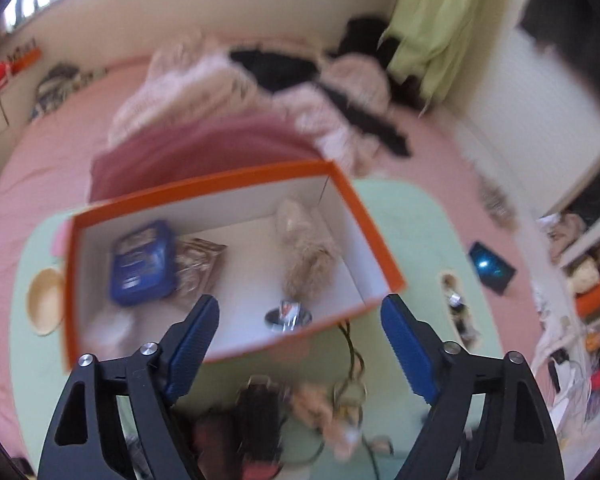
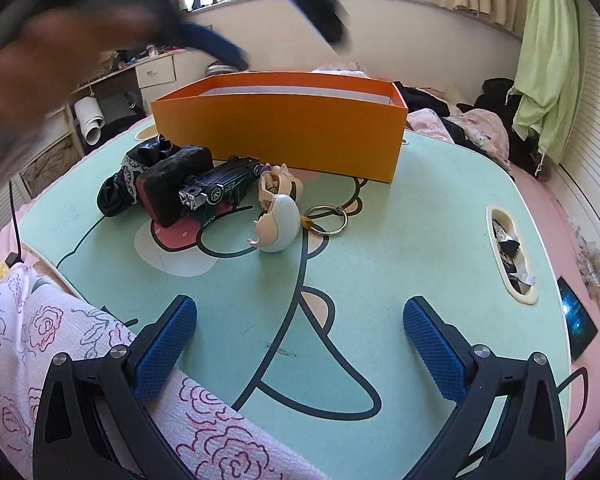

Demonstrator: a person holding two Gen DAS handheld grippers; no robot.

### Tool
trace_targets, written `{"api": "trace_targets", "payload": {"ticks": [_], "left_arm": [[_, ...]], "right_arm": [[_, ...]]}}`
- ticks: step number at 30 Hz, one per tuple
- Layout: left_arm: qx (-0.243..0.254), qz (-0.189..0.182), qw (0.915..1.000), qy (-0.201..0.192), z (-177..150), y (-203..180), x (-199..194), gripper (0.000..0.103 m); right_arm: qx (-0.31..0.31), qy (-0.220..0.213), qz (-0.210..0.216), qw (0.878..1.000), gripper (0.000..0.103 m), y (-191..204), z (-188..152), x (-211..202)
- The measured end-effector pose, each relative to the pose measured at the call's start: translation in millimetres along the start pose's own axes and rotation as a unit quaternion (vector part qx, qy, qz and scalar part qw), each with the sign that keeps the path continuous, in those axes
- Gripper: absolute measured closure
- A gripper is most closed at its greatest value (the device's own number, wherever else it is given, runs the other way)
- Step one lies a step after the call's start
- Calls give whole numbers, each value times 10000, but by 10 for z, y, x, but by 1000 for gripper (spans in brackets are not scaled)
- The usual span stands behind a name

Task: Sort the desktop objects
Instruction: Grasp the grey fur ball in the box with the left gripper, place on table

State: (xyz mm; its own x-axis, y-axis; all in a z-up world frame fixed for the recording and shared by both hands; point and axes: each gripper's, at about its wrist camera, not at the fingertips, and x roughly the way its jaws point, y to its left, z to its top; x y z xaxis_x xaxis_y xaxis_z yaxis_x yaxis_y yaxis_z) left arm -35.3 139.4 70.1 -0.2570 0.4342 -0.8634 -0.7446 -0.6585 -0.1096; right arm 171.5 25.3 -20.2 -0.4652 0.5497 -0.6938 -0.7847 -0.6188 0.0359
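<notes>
Orange box (image 1: 342,188) ahead of left tongs (image 1: 300,344), open-topped, holding blue packet (image 1: 144,264), fluffy beige toy (image 1: 308,256), small shiny metal piece (image 1: 288,316). Left tongs spread wide, nothing between blue pads, hovering above box's near wall. Right tongs (image 2: 300,344) fully spread, empty, low over mint worktop (image 2: 420,240). Beyond right tongs, left of centre: black toy car (image 2: 220,186), dark block (image 2: 172,188), white egg-shaped figure (image 2: 280,222), key ring (image 2: 326,220) just beside it. Orange box further back. Slot in worktop (image 2: 510,256) right of right tongs. Floral sleeve (image 2: 80,344) at lower left.
</notes>
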Motion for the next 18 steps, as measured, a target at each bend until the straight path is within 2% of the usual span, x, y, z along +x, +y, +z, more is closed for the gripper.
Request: {"api": "trace_targets", "payload": {"ticks": [2, 5, 8, 9, 12, 18], "left_arm": [[-199, 41, 9993, 308, 115, -5, 259, 26], [-537, -10, 9973, 505, 215, 37, 494, 34], [-520, -139, 9960, 720, 170, 10, 657, 61], [-436, -94, 9970, 629, 142, 6, 639, 80], [-414, -222, 9975, 520, 56, 48, 534, 80], [-179, -610, 9971, -413, -57, 194, -282, 80]], "right_arm": [[7, -41, 10, 10000, 0, 11, -17, -3], [15, -69, 22, 10000, 0, 7, -27, -3], [10, -101, 29, 9999, 0, -4, -27, 5], [12, -109, 31, 9999, 0, -5, -28, 6], [39, -119, 51, 9999, 0, -18, -20, 17], [38, -124, 35, 9999, 0, 3, -14, 28]]}}
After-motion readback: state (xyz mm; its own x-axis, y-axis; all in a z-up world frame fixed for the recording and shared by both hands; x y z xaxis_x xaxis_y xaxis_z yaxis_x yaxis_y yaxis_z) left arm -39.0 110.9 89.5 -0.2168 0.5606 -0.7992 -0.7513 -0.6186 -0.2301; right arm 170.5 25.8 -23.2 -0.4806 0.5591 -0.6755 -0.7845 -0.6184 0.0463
